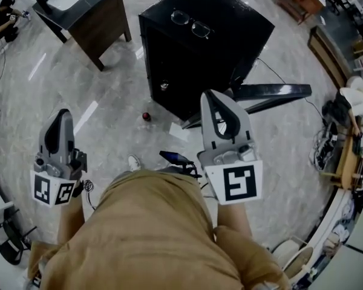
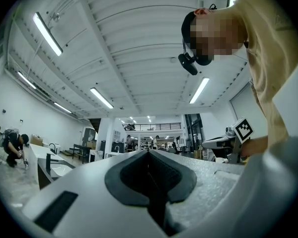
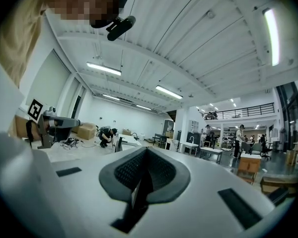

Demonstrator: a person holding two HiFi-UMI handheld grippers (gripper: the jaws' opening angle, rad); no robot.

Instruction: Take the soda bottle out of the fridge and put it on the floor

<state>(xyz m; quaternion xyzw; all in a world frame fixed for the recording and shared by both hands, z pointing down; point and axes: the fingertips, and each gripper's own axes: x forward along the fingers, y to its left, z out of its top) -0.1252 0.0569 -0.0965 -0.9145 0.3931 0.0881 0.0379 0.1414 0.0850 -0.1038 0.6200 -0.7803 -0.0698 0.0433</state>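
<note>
Right tool (image 1: pixel 208 95), closed, near fridge (image 1: pixel 230 41) corner

Bright, even light from ceiling strip lights (image 2: pixel 47 33); glare streaks on floor (image 1: pixel 85 116); strong fisheye bending, dark corners.

The inside of the black box-shaped fridge (image 1: pixel 230 47), ahead of the right gripper's (image 1: pixel 209 98) jaws, is hidden. A small dark red round thing (image 1: pixel 146 116) on the pale marble floor (image 1: pixel 109 89), between the left gripper's (image 1: pixel 63 113) jaws and the right's, cannot be identified. Behind the jaws, a dark blue object (image 1: pixel 174 157) is partly covered by beige cloth (image 1: pixel 157 234).
</note>
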